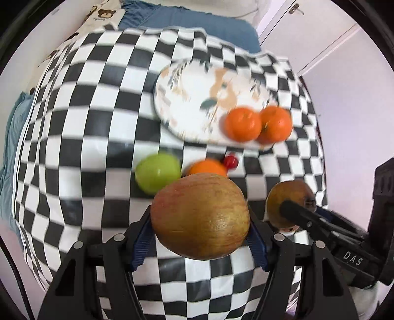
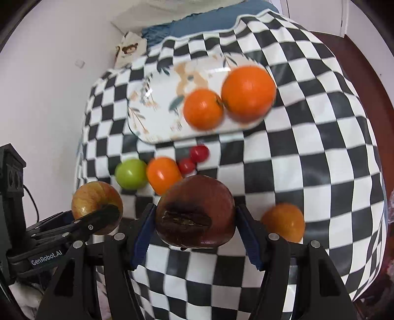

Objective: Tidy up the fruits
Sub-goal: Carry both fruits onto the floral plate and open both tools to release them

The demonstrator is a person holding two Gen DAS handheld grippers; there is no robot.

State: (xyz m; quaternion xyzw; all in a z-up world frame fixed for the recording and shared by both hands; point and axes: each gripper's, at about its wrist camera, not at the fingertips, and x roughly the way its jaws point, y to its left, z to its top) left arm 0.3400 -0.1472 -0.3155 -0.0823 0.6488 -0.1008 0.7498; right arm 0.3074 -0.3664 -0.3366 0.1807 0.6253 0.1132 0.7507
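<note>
My left gripper (image 1: 200, 229) is shut on a red-yellow apple (image 1: 200, 216), held above the checkered table; the apple also shows in the right wrist view (image 2: 94, 199). My right gripper (image 2: 195, 221) is shut on a dark red apple (image 2: 195, 211) with a brown bruised patch; the apple also shows in the left wrist view (image 1: 290, 204). A floral plate (image 1: 197, 98) holds two oranges (image 1: 243, 124) (image 1: 275, 124). On the cloth lie a green apple (image 1: 157, 172), an orange (image 1: 206, 167) and cherry tomatoes (image 2: 199, 153).
Another orange (image 2: 283, 221) lies on the cloth to the right of my right gripper. The checkered cloth (image 1: 86, 147) covers the table. A blue cushion (image 1: 197, 22) lies beyond the far edge. A white wall is at the left in the right wrist view.
</note>
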